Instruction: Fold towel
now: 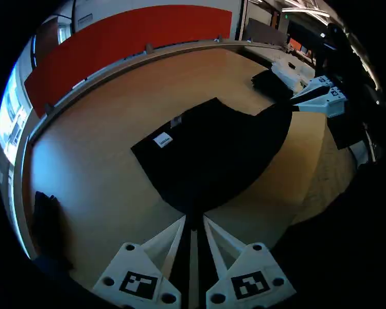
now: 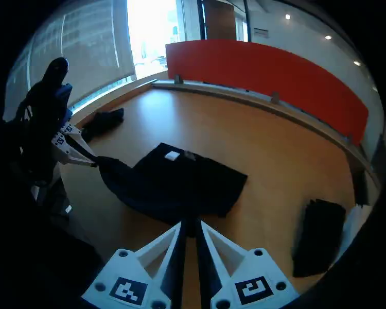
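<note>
One wooden table [image 1: 90,170], and one dark towel [image 1: 213,154] on it near the middle. The towel carries two small labels, one white [image 1: 163,139] and one grey [image 1: 176,121].

There are two grippers, the left gripper [image 1: 194,219] and the right gripper [image 2: 191,222]. Each has two white fingers [image 1: 164,242] and two square black-and-white markers [image 1: 139,285], so four fingers and four markers in all.

Two more lots of dark cloth: one folded stack [image 2: 319,234] towards one end of the table, and one crumpled heap [image 2: 103,121] at the window edge. One white pile [image 1: 291,69] lies just beside the folded stack.

One red screen [image 2: 275,77] runs along the far edge, on three brackets [image 2: 275,96].
</note>
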{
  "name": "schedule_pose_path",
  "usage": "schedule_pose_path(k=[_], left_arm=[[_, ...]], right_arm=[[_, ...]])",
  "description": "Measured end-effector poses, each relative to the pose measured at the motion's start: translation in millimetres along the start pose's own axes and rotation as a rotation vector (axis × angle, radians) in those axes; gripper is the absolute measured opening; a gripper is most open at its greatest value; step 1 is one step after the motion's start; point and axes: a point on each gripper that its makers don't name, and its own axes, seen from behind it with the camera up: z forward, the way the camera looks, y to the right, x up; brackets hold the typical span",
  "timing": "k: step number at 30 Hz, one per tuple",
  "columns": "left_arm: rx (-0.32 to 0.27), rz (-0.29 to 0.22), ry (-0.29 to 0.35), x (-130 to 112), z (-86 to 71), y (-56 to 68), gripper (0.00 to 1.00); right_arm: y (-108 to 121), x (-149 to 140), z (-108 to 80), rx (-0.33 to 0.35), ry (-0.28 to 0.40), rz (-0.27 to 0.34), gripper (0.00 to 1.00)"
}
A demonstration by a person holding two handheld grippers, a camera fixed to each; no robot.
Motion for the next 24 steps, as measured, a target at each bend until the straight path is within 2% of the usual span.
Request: schedule_pose_path(k=[9,15,18,24], left_arm=[[0.02,0.029,-0.018,18.7,11.2,-19.1,0.08],[0.038,0.038,-0.02,37.7,25.9,-35.4,0.08],[0.044,0.032,-0.028,44.9,34.6,-44.4,0.08],[0.042,-0.015,-0.053,54.4,52.9,-58.0,0.08]], right_arm=[[20.1,17.2,19.1,-0.026,0.015,-0.003,0.12],[39.1,27.5,39.4,-0.053,0.016,-0.003,0.12],[47.7,30.3,50.3,-0.062,0.012,0.002,0.12],[64.5,32.4,70.3,-0.081,0.0,0.025,0.12]])
